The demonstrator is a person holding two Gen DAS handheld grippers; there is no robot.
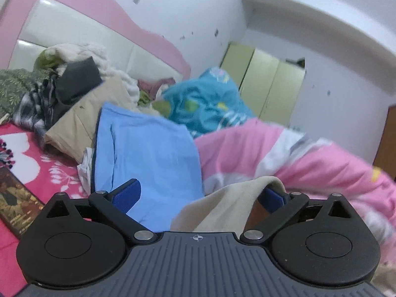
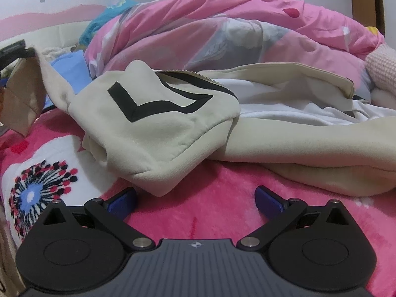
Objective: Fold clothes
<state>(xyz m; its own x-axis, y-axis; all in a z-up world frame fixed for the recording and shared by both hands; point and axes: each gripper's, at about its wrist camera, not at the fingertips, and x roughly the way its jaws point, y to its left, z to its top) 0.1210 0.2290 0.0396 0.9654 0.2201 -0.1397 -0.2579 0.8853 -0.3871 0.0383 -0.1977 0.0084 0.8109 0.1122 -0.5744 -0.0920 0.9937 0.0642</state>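
A cream zip jacket (image 2: 158, 133) with a black angled stripe and white lining lies crumpled on the pink floral blanket (image 2: 210, 208). My right gripper (image 2: 195, 198) is open just in front of the jacket's near corner, with nothing between its fingers. My left gripper (image 1: 199, 196) is open too, its pads wide apart. A fold of the cream jacket (image 1: 222, 208) drapes over its right finger (image 1: 272, 199). In the right wrist view, one end of the jacket rises to the far left toward a dark object (image 2: 14, 48) that looks like the left gripper.
A folded light blue garment (image 1: 148, 153) lies ahead of the left gripper, with a tan garment (image 1: 81, 123) and a clothes pile (image 1: 74, 81) behind it. A bunched pink quilt (image 2: 222, 32) and a teal blanket (image 1: 205, 101) fill the far side. A picture book (image 1: 17, 200) lies at left.
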